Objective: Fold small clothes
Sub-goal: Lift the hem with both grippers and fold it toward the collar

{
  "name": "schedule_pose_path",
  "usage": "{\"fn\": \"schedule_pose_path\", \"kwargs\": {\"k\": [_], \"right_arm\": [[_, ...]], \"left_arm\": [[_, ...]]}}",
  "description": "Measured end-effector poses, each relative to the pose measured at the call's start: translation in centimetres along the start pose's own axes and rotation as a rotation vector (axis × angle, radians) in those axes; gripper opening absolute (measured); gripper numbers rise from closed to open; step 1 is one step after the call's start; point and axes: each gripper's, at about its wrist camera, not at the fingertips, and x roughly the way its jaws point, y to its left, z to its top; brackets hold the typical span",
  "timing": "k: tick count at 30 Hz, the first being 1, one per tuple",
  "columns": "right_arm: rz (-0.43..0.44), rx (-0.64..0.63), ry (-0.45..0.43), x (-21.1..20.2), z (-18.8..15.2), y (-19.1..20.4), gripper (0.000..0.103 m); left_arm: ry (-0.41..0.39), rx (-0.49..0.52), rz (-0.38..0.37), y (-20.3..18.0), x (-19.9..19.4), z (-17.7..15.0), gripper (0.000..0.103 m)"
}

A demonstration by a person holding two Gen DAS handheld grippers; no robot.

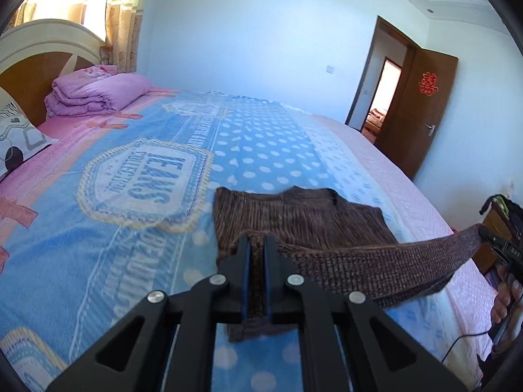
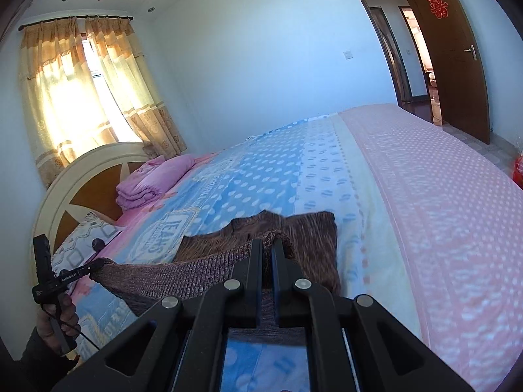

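A bed point(image 1: 98, 196) covered by a blue, pink and white printed blanket point(image 2: 261, 179) fills most of both views. At about 10 o'clock in the left wrist view stands its cream and brown headboard point(image 1: 36, 52), with a folded pink quilt point(image 1: 98, 93) lying before it. A brown door point(image 2: 454, 52) stands open at 1 o'clock in the right wrist view. The brown knitted garment point(image 1: 294, 215) lies on the blanket near the bed's close edge, its far part flat, its near edge lifted and stretched in a band between the two tools. The left tongs point(image 1: 257, 245), at 6 o'clock in their own view, are closed on one end of that edge. The right tongs point(image 2: 267, 248) are likewise closed on the other end.
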Motion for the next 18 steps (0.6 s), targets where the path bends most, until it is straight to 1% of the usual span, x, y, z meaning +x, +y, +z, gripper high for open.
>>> {"fn": "schedule_pose_path", "kwargs": {"k": [4, 8, 10, 12, 16, 18], "right_arm": [[-0.035, 0.006, 0.036, 5.1, 2.1, -1.4, 0.004], [-0.058, 0.045, 0.103, 10.6, 2.8, -3.5, 0.004], [-0.082, 0.049, 0.133, 13.2, 2.8, -4.4, 0.004], [-0.099, 0.052, 0.166, 15.7, 2.4, -5.3, 0.004], [-0.139, 0.041, 0.233, 20.3, 1.3, -6.7, 0.004], [-0.163, 0.001, 0.265, 22.0, 0.8, -6.9, 0.004]], "left_arm": [[0.017, -0.005, 0.035, 0.0, 4.4, 2.4, 0.008], [0.058, 0.019, 0.08, -0.2, 8.9, 3.5, 0.008], [0.096, 0.027, 0.094, -0.1, 11.5, 3.6, 0.008], [0.13, 0.039, 0.125, 0.1, 14.0, 3.5, 0.008], [0.184, 0.121, 0.203, 0.1, 18.9, 2.3, 0.009], [0.203, 0.139, 0.23, 0.2, 20.2, 1.9, 0.015]]}}
